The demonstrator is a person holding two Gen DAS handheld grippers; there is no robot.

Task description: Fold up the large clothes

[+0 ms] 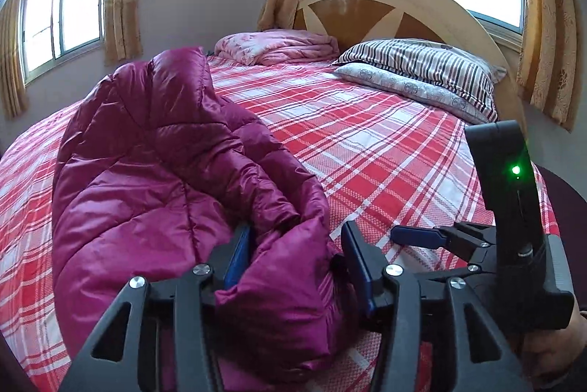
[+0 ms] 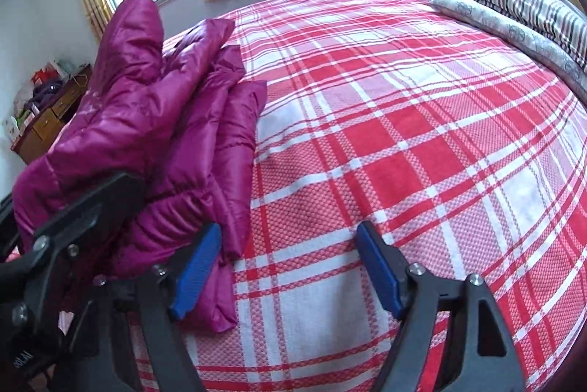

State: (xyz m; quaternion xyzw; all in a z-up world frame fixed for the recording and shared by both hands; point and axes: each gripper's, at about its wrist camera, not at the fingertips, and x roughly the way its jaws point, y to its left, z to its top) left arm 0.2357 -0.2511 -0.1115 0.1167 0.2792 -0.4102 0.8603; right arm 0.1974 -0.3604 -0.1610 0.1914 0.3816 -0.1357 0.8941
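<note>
We see a quilted magenta jacket (image 1: 154, 172), shiny and puffy, heaped in folds at centre left of the left wrist view. It lies on a red-and-white plaid sheet (image 1: 367, 142) of coarse weave. At upper right of that view sit a striped pillow (image 1: 422, 65) on a grey patterned pillow (image 1: 414, 87), with a pink folded quilt (image 1: 279, 49) to their left, before a curved glossy wooden headboard (image 1: 385, 10).

Left gripper (image 1: 297, 256): jaws about half apart, a fold of the jacket between the blue ribbed pads; we cannot tell whether they press on it.

Right gripper (image 2: 290, 267), lower centre of its own view: jaws wide, released, bare sheet between them. Its left pad (image 2: 196, 271) lies against the jacket's edge.
</note>
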